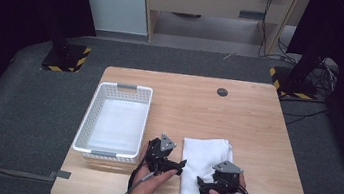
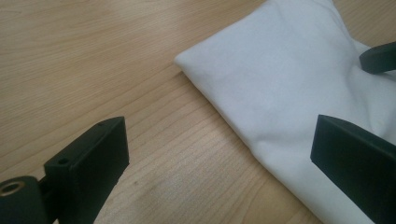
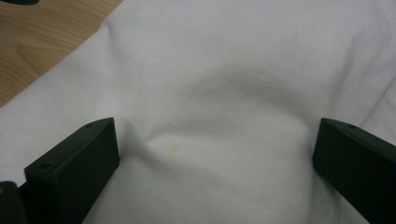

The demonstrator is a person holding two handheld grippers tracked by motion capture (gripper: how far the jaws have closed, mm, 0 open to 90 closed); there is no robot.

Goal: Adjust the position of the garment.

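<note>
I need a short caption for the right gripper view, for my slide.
Right gripper, jaws open, over a white folded cloth with a bulge between the jaws.

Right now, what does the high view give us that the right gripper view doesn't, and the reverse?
High view alone: the white perforated plastic basket left of the cloth, the light wooden table's far edge with its dark round grommet, and both hands with the left gripper at the cloth's left edge.

Right gripper view alone: a small yellowish spot on the fabric and the soft fold bulging between the right gripper's wide-open jaws.

Both: the folded white cloth lying on wood.
</note>
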